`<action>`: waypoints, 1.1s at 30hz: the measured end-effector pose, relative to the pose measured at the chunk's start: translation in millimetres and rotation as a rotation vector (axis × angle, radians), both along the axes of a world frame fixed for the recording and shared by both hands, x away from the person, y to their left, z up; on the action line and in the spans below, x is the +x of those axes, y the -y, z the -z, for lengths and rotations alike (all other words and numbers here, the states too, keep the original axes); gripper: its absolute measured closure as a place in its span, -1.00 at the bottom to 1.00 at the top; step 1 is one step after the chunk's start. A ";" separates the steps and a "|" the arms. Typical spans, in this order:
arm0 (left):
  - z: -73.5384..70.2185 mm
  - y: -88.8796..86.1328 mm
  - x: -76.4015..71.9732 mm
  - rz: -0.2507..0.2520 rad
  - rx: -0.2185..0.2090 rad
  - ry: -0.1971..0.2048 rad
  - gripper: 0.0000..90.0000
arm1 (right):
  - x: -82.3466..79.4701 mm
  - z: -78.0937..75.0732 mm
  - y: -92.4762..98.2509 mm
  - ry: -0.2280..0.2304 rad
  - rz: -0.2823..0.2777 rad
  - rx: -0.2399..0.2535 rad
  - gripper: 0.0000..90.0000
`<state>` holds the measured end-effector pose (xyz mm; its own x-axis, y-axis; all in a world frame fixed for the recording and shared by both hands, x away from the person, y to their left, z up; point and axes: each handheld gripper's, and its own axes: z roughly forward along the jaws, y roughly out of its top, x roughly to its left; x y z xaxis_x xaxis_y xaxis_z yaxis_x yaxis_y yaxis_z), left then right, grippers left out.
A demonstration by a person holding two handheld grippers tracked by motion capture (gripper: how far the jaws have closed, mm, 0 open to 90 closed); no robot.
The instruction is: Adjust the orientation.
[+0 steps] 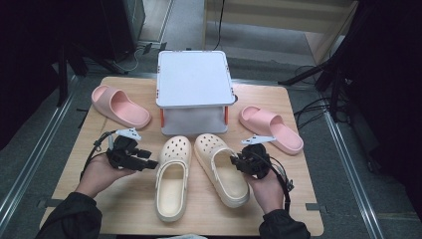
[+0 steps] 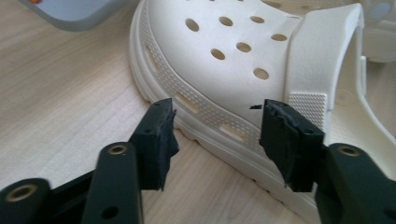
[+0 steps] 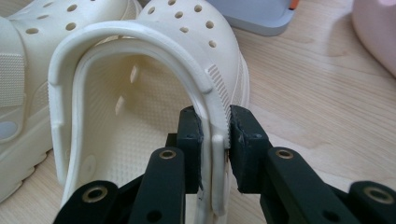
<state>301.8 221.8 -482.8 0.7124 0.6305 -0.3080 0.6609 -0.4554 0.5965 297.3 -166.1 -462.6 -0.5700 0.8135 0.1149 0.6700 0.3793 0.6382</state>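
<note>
Two cream foam clogs sit side by side mid-counter, toward the near edge, just in front of the grey step stool [image 1: 195, 84]. Right hand-held gripper [image 1: 238, 162] is clenched on the right clog [image 1: 221, 169], jaws pinching the thin side wall at the foot opening. Left hand-held gripper [image 1: 149, 164] is released, jaws spread just beside the left clog [image 1: 171, 177], not touching.

Clogs look light, soft and springy, likely to flex under a pinch; the matte textured rim should grip well. Best hold is the collar wall or heel strap.

Right gripper view shows the wall squeezed between pads [image 3: 189, 135]; left gripper view shows the gap to the sole edge. High view adds two pink slides [image 1: 119, 105] near the far corners.
</note>
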 end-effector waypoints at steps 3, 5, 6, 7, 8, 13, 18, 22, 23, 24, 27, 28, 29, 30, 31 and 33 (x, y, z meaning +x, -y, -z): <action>0.2 -0.2 -1.8 -0.002 0.007 0.012 0.06 | -1.5 2.6 -5.1 -0.004 -0.006 -0.009 0.68; 0.7 -0.8 -1.8 -0.003 0.014 0.010 0.06 | -2.3 3.9 -6.9 0.004 -0.006 -0.011 0.68; 0.6 -1.4 -1.5 0.000 0.019 0.009 0.06 | -2.2 4.0 -7.1 0.003 -0.005 -0.010 0.68; 0.8 -1.5 -1.5 -0.001 0.017 0.009 0.06 | -2.2 4.1 -7.0 -0.003 0.000 -0.004 0.68; 0.9 -1.3 -1.5 -0.003 0.015 0.008 0.05 | -2.2 4.6 -6.8 -0.007 0.000 -0.002 0.68; 2.0 -0.1 -0.6 0.000 0.019 0.005 0.05 | -2.9 9.3 -5.6 -0.026 -0.009 -0.005 0.64; 2.4 -0.2 0.0 0.001 0.016 0.001 0.03 | -3.9 13.4 -5.6 -0.033 -0.016 0.003 0.58; 2.3 -0.8 0.0 -0.001 0.012 0.002 0.03 | -3.4 12.3 -2.2 -0.056 -0.037 0.048 0.27; 2.3 -1.0 0.0 -0.002 0.012 0.003 0.03 | -4.2 11.7 -0.3 -0.061 -0.051 0.054 0.24; 2.4 -1.3 -0.4 -0.003 0.012 0.003 0.03 | -5.7 10.5 0.5 -0.060 -0.057 0.054 0.23; 2.2 -3.0 -1.5 -0.006 0.012 0.005 0.03 | -16.1 2.5 8.3 -0.022 -0.096 0.066 0.21; 2.1 -3.5 -1.5 -0.010 0.014 0.007 0.03 | -19.3 0.8 10.5 -0.011 -0.106 0.066 0.21; 2.1 -3.9 -1.5 -0.014 0.014 0.008 0.03 | -23.0 -1.2 13.8 0.016 -0.126 0.066 0.24; 2.2 -4.1 -1.4 -0.014 0.013 0.008 0.02 | -26.4 -3.4 17.4 0.032 -0.144 0.075 0.29; 2.5 -4.4 -1.4 -0.013 0.016 0.010 0.02 | -28.8 -5.7 21.1 0.045 -0.156 0.084 0.34; 2.5 -4.5 -1.6 -0.015 0.020 0.009 0.02 | -30.2 -8.8 28.9 0.061 -0.161 0.112 0.43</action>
